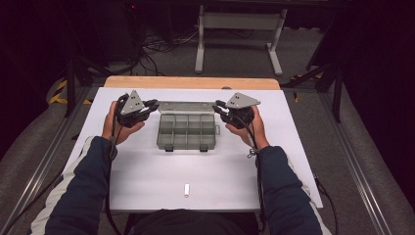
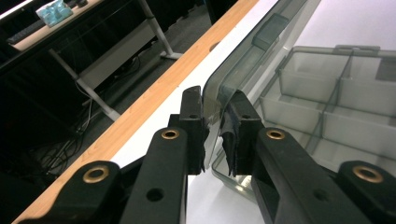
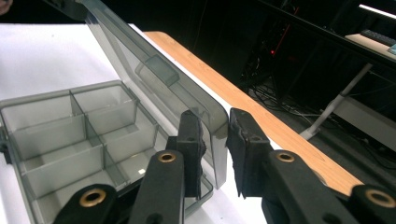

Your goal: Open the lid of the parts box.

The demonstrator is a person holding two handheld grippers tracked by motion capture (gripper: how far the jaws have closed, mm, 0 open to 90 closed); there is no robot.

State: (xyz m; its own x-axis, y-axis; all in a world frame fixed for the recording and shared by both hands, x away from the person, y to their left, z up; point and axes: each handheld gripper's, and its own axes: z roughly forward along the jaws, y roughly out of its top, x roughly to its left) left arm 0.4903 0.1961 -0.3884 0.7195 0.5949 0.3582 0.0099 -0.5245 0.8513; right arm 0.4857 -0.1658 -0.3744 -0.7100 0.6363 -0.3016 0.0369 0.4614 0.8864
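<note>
A clear grey compartment box (image 1: pixel 187 131) sits open mid-bench, its lid (image 1: pixel 186 106) standing up at the far edge. The left gripper (image 2: pixel 215 122) pinches the lid's left corner; the right gripper (image 3: pixel 215 140) straddles its right corner, jaws slightly spread. Nearer the person than the box lies a small white piece (image 1: pixel 186 190) on the white bench (image 1: pixel 147 171).

white mat (image 1: pixel 147 171) on wooden table (image 1: pixel 191 82) | small white cylinder (image 1: pixel 186 190) near front edge | cables (image 1: pixel 161 46) on floor
</note>
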